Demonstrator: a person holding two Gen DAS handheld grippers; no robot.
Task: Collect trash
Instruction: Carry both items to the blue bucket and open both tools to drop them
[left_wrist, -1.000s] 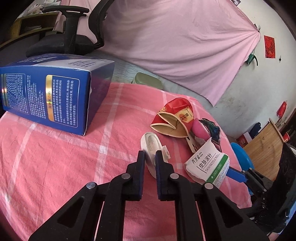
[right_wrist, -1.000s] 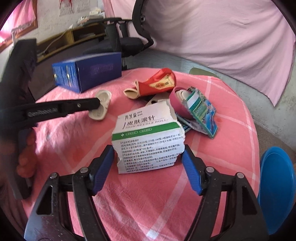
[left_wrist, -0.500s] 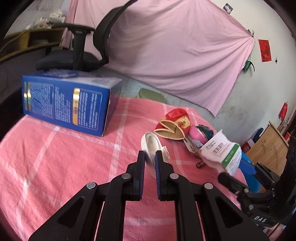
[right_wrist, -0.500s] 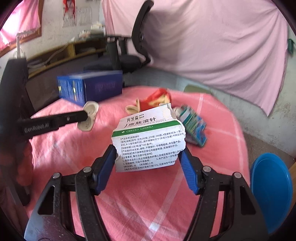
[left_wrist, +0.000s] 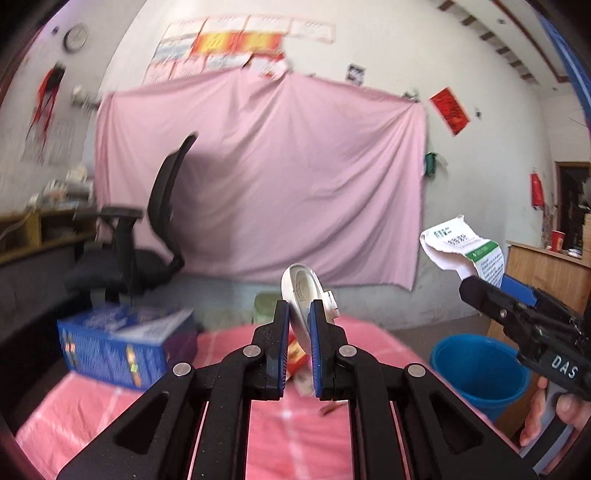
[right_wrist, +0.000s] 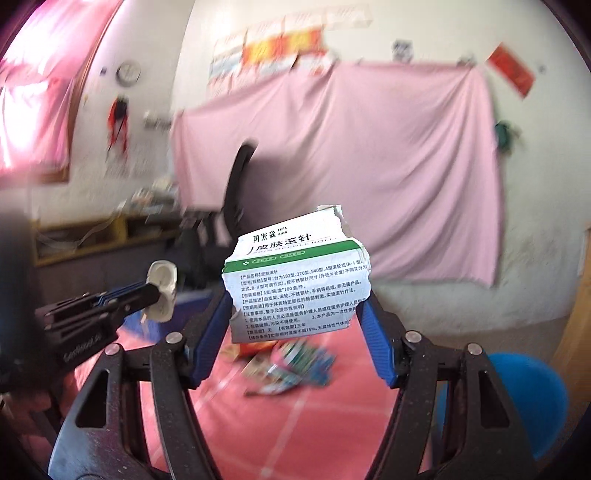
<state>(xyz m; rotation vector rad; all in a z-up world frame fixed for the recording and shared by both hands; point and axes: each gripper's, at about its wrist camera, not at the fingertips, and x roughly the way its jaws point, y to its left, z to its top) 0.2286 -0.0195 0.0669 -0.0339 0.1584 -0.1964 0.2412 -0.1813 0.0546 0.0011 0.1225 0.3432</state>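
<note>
Lifting both pieces off the worktop (left_wrist: 229, 398) since a second ago: left hand-held gripper (left_wrist: 298, 325) clamped on white case (left_wrist: 301, 284), right hand-held gripper (right_wrist: 295, 314) pinching torn box (right_wrist: 295, 280). Blue bin (left_wrist: 480, 365) sits lower right; drop-off likely next. Wrappers (right_wrist: 291, 363) remain.

This is looking like a lived-in room of a home doubling as a study. A large pink cloth sheet (left_wrist: 258, 177) is hanging across a whitewashed wall, with paper posters (left_wrist: 236, 44) and a red paper charm (left_wrist: 450, 110) sticking above and beside it. A black mesh office chair (left_wrist: 147, 236) is standing by a cluttered wooden shelf (left_wrist: 33, 229). A pink checked tablecloth (left_wrist: 92, 410) is covering the desk, and a round blue plastic bin (left_wrist: 480, 369) is sitting beside it.
</note>
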